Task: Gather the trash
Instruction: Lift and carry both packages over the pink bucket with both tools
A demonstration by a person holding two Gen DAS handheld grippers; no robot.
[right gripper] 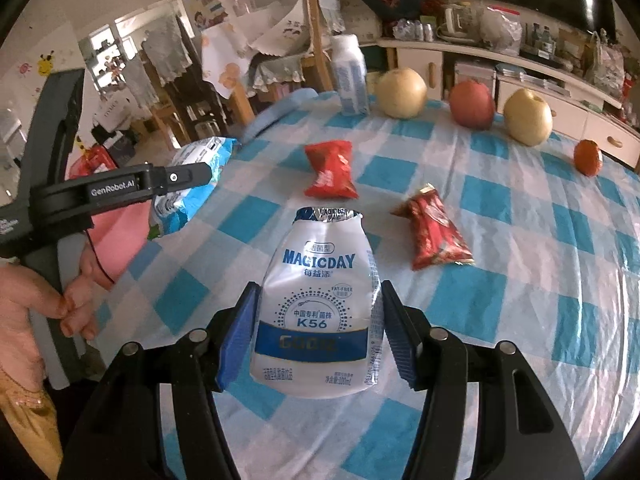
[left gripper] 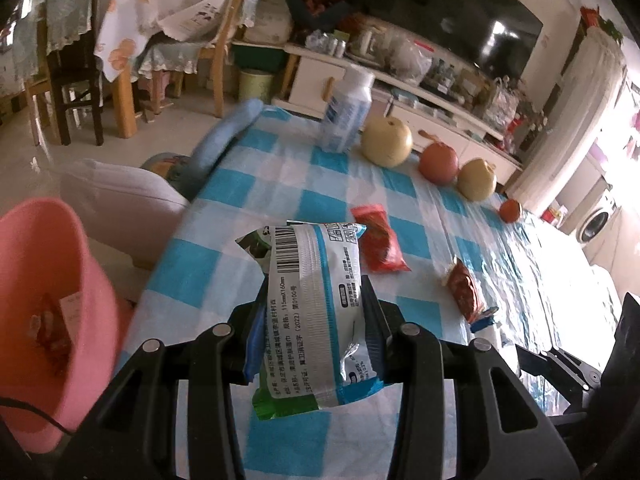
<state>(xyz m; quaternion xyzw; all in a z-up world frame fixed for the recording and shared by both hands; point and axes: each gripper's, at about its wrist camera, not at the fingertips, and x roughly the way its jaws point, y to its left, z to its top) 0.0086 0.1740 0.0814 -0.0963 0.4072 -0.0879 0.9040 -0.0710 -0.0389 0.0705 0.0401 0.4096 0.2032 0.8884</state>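
Observation:
My left gripper is shut on a white and blue wet-wipe packet and holds it above the table's left edge, beside the pink bin. The packet also shows in the right wrist view, with the left gripper clamped on it. My right gripper is shut on a crushed white MAGICDAY bottle above the checked tablecloth. Two red snack wrappers lie on the cloth ahead. The bin holds a red wrapper.
At the table's far edge stand an upright white bottle, two yellow pears, a red apple and a small orange fruit. A grey cushion and chairs stand left of the table.

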